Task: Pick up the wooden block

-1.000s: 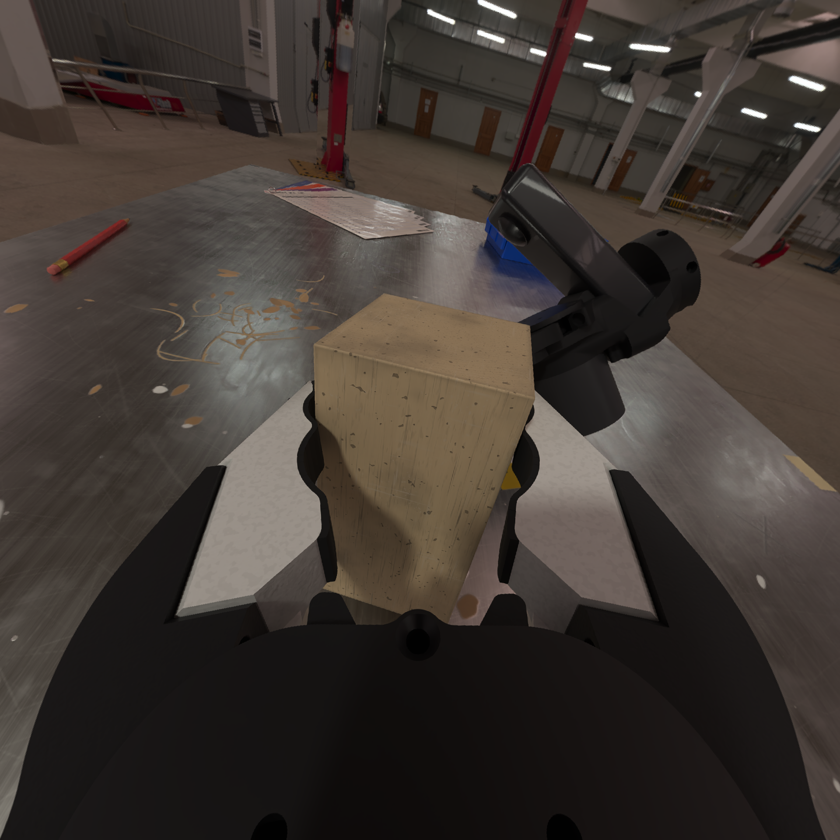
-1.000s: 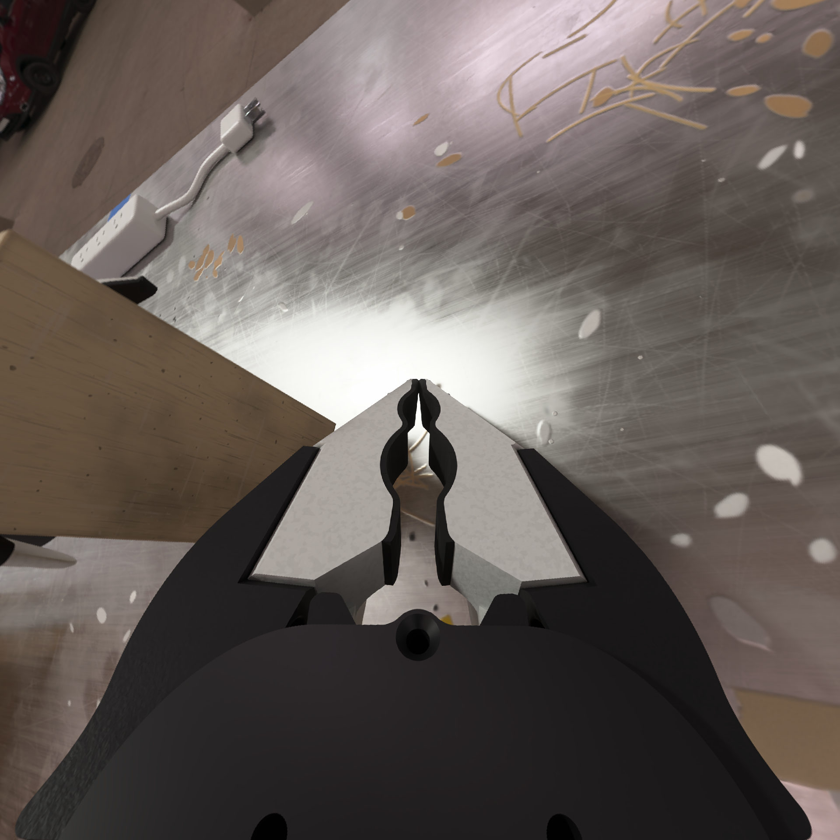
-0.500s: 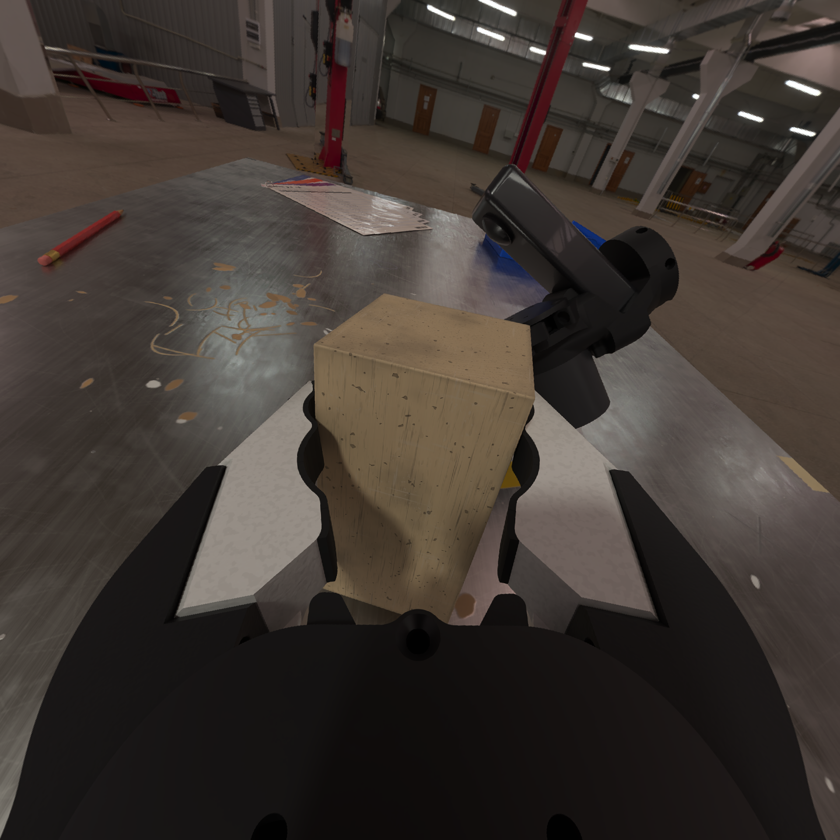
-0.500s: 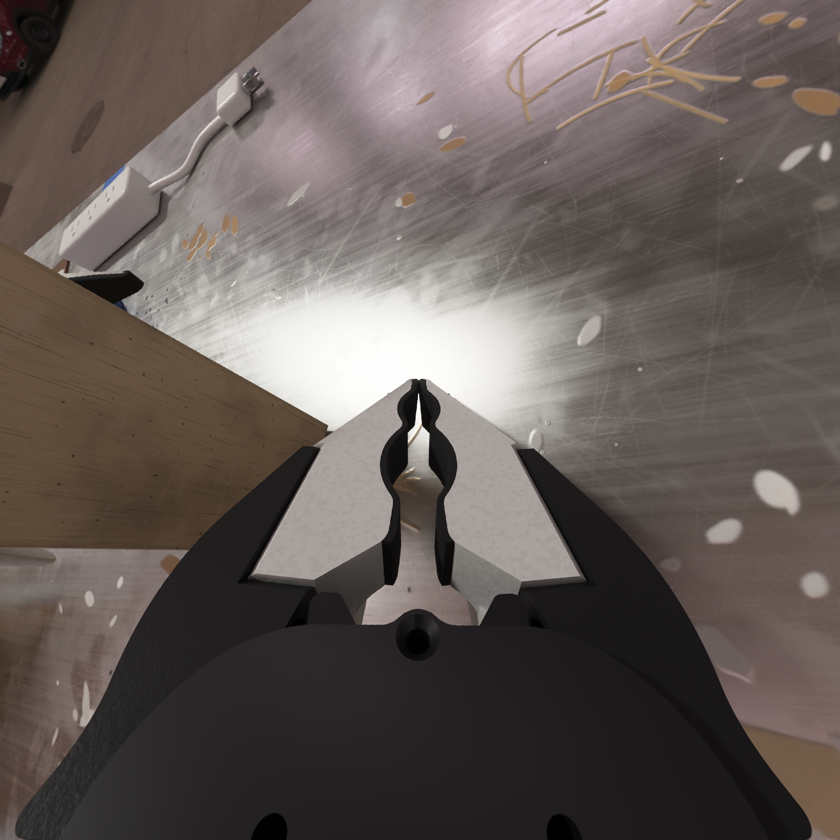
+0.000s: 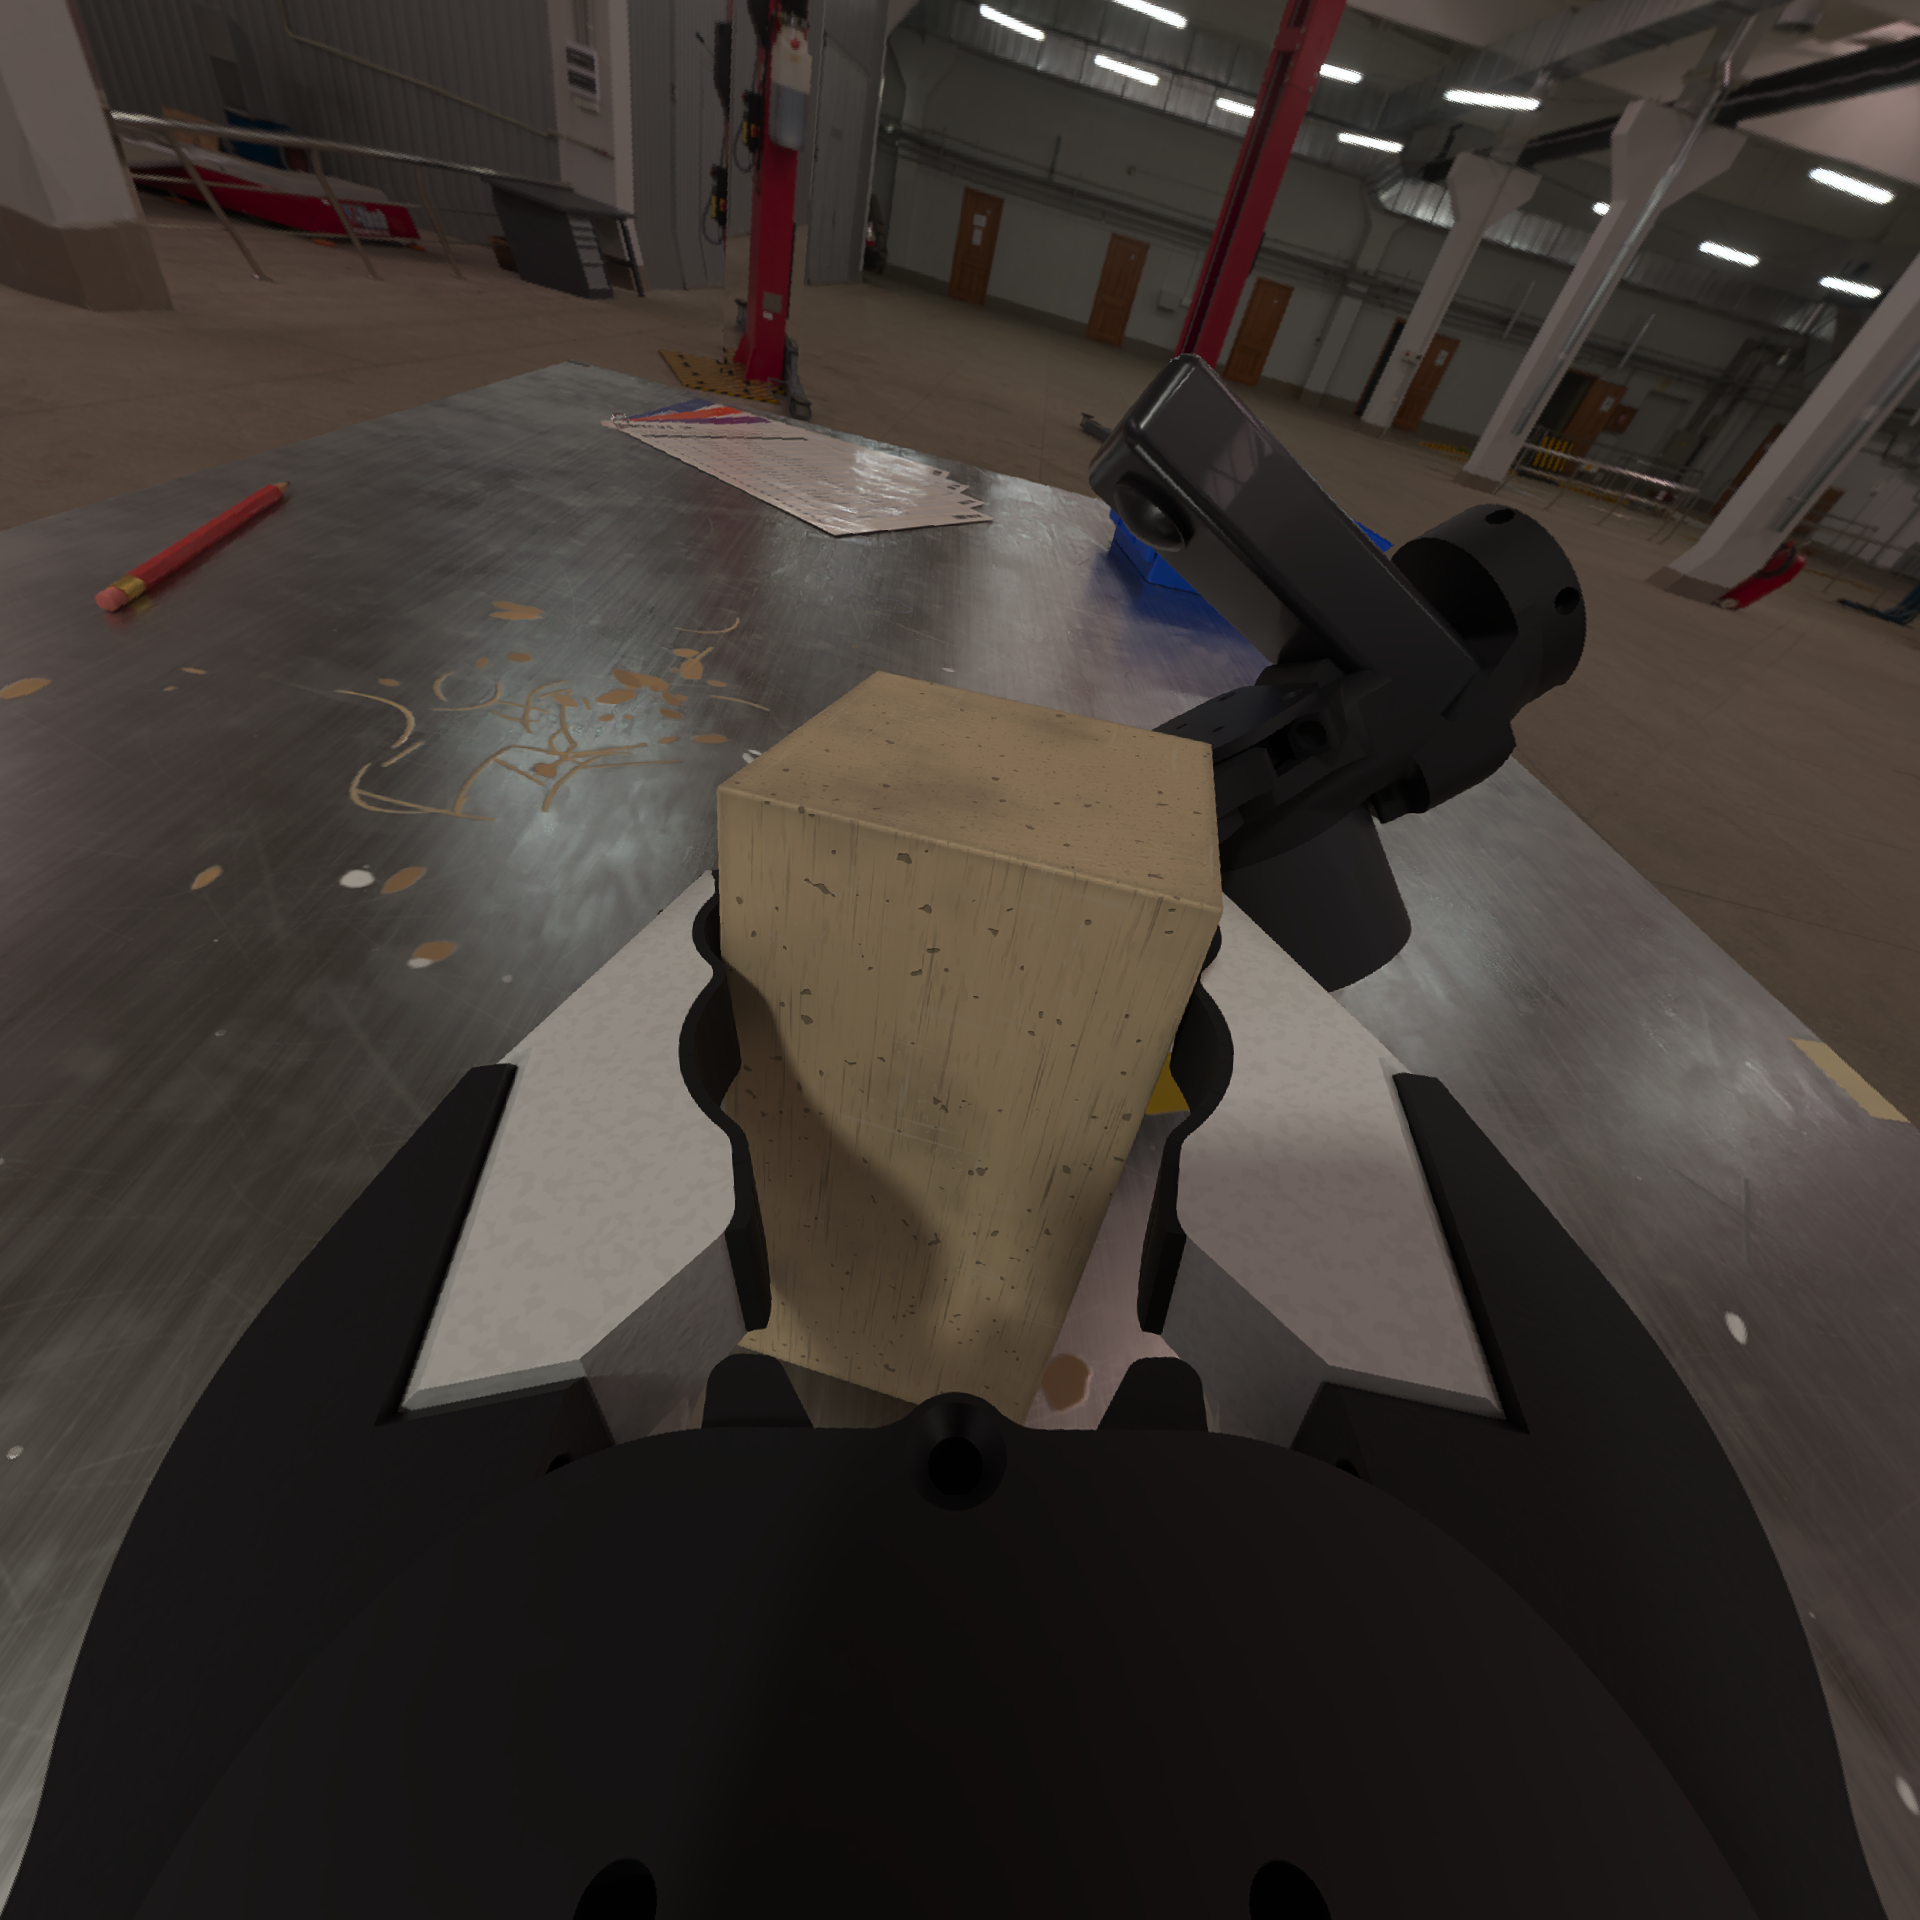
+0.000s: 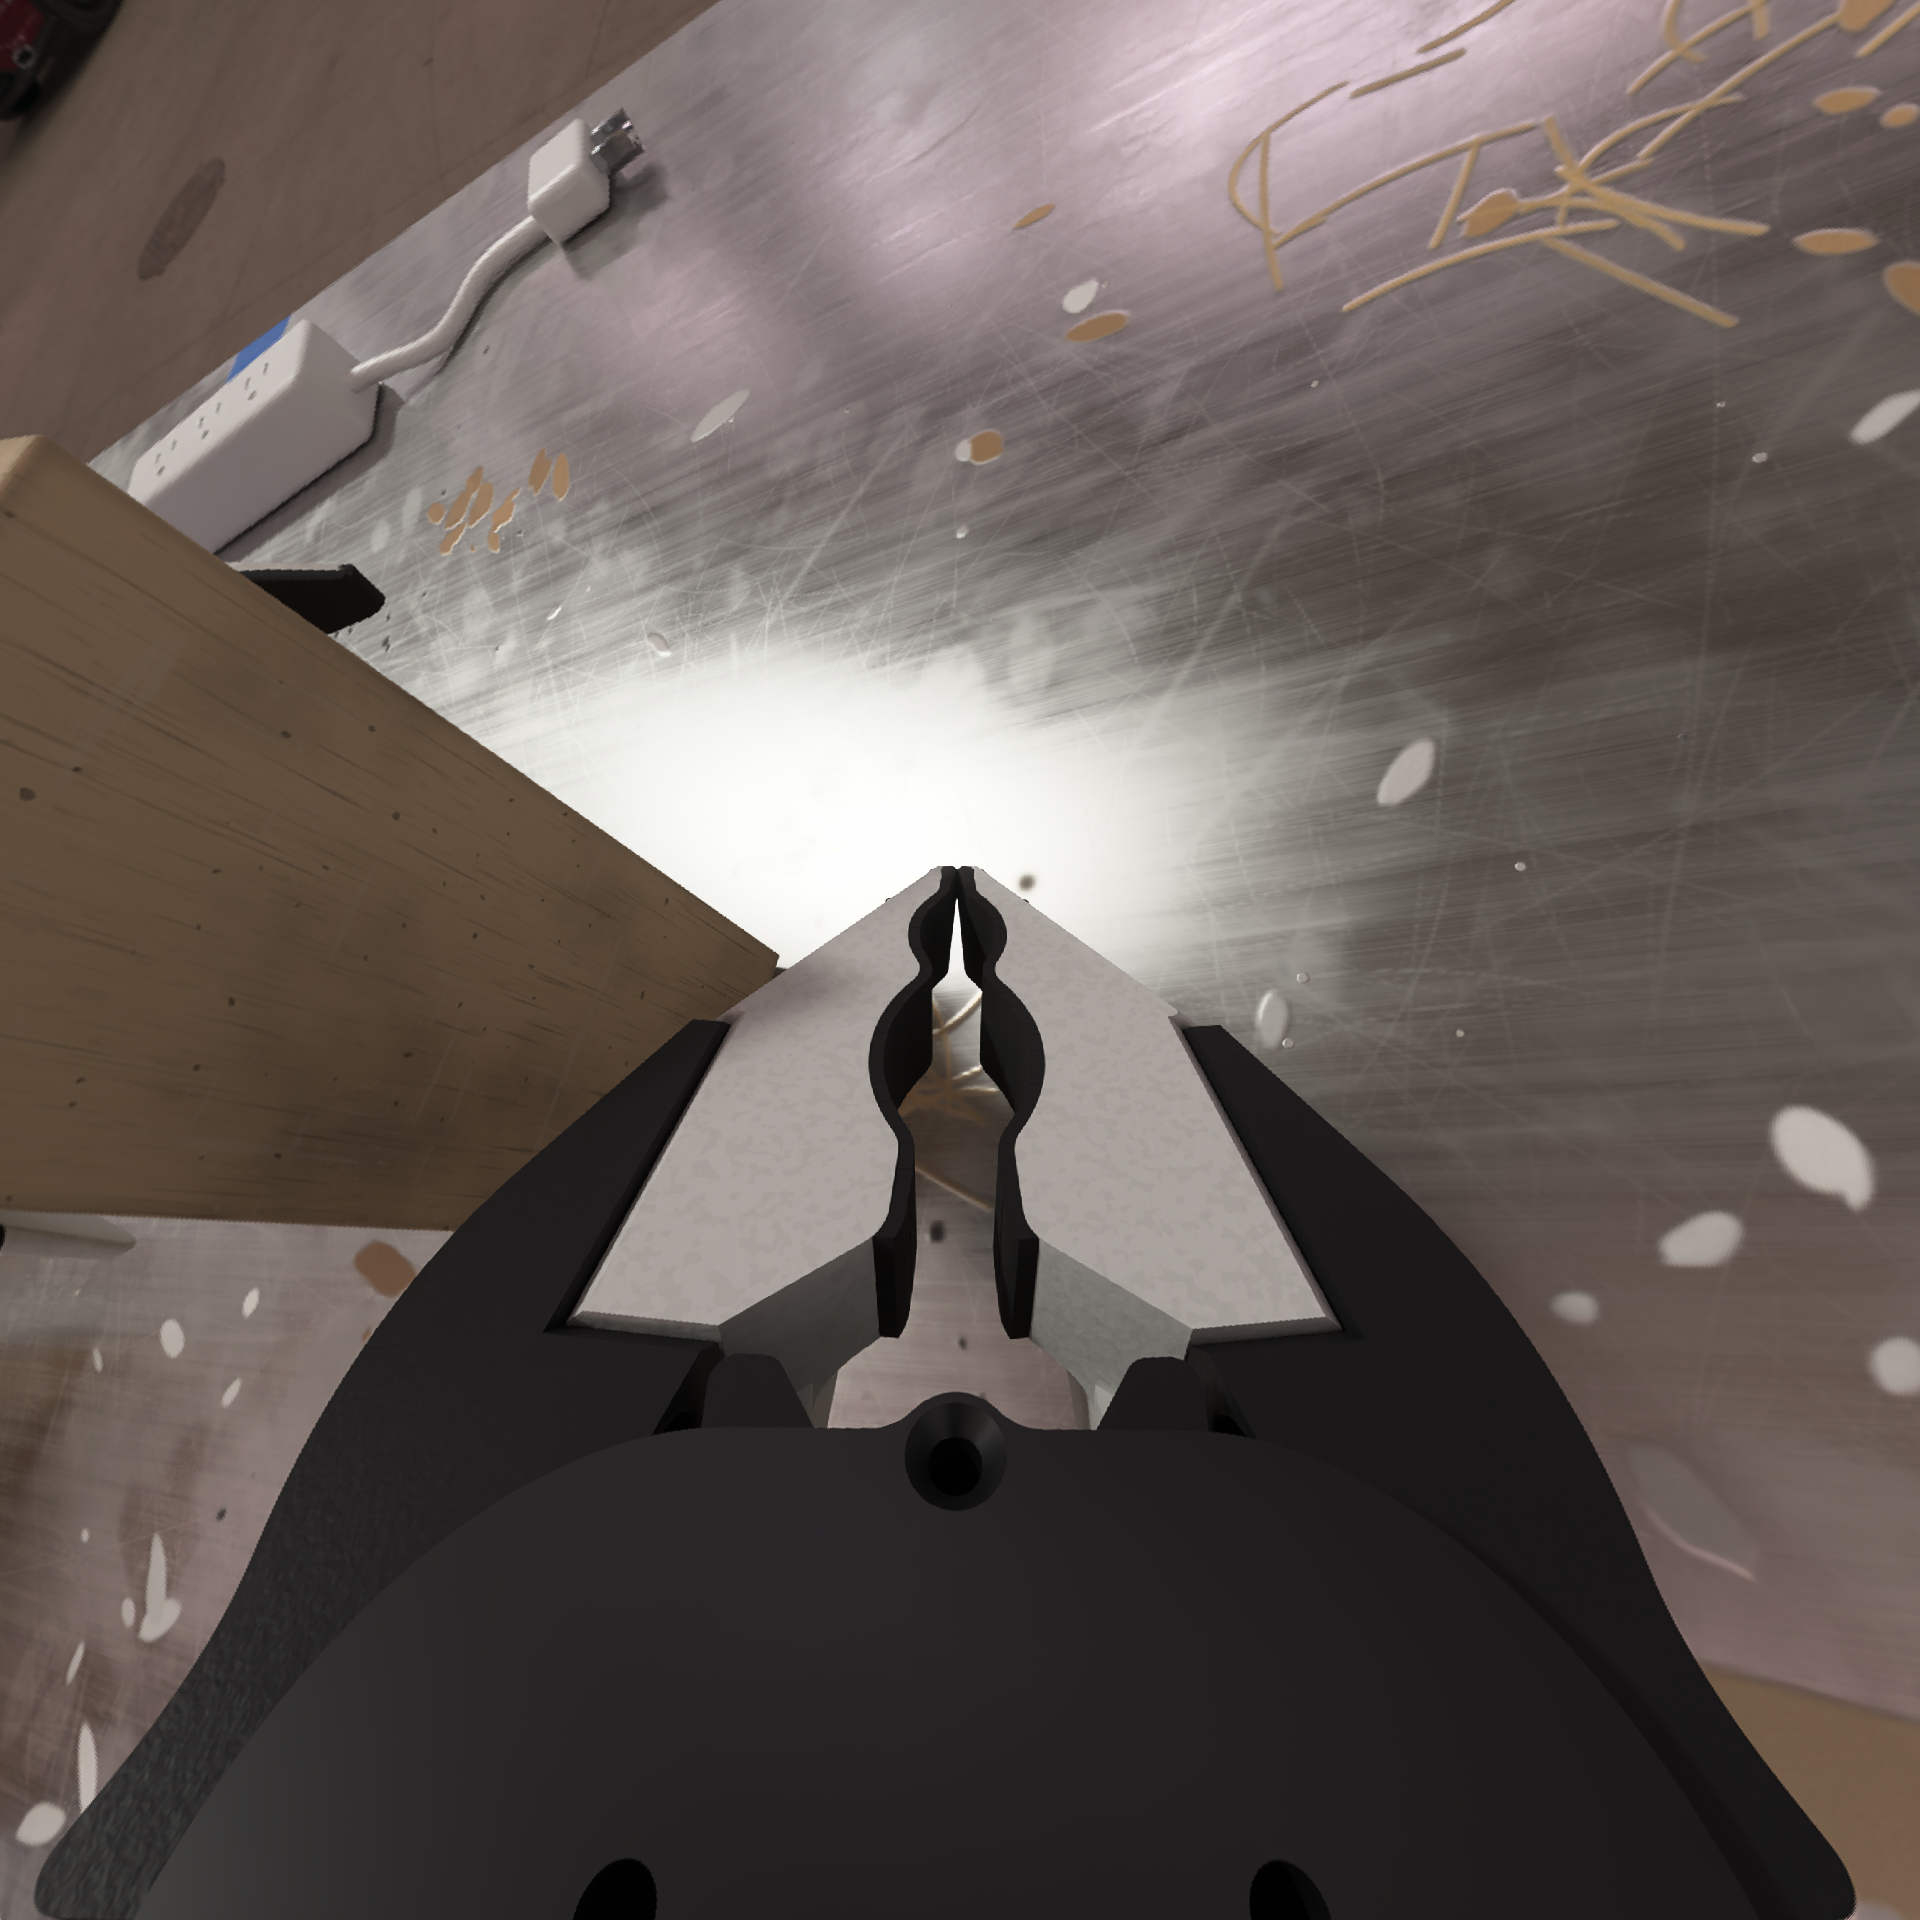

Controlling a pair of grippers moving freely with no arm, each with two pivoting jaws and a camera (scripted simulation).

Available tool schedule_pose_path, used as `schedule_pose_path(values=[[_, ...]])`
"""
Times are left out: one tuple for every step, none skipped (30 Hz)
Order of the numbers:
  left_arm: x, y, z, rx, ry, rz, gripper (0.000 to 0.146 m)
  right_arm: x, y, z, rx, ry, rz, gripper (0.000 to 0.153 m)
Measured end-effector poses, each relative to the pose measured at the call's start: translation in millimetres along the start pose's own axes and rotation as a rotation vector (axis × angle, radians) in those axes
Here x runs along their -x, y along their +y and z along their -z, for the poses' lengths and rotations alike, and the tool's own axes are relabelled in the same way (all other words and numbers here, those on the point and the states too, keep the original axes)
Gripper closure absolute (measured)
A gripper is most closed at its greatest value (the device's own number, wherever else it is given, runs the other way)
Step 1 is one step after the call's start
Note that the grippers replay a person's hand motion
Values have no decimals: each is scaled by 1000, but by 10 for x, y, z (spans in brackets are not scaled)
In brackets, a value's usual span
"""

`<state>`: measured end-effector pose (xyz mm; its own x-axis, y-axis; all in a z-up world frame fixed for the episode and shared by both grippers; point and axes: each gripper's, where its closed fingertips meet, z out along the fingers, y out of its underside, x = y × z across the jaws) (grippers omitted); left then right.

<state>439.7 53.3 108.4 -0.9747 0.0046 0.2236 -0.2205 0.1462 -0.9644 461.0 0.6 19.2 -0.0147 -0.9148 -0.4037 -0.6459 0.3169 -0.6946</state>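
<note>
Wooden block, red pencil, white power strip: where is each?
wooden block (image 5: 935, 1039), left wrist view, front face.
red pencil (image 5: 192, 545), left wrist view, mid-shaft.
white power strip (image 6: 255, 431), right wrist view, top face.

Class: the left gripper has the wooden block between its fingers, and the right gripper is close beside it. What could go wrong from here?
1. The right gripper, shut and empty, sits right beside the block; either one moving sideways could knock it loose.
2. The left gripper holds only the block's lower part, so the tall block may tip or slip if swung fast.
</note>
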Motion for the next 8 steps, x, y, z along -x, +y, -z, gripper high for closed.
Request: schedule_pose_path(values=[[1,0,1,0,0,1,61,-2,-2,-8,1,4,-3,153],[1,-2,2,-1,1,1,61,-3,-2,-17,3,0,-13,153],[0,-5,3,-2,1,1,61,-6,-3,-24,5,-10,-25,153],[-1,-7,5,-3,2,2,61,-9,-3,-31,9,-22,-34,153],[0,-8,6,-3,2,2,61,-12,-3,-36,15,-32,-39,153],[0,-9,6,-4,2,4,61,-13,-4,-38,18,-43,-47,153],[-1,-8,6,-4,3,6,61,-16,-5,-40,20,-52,-54,153],[-2,-8,5,-4,4,8,61,-17,-7,-42,21,-55,-59,153]])
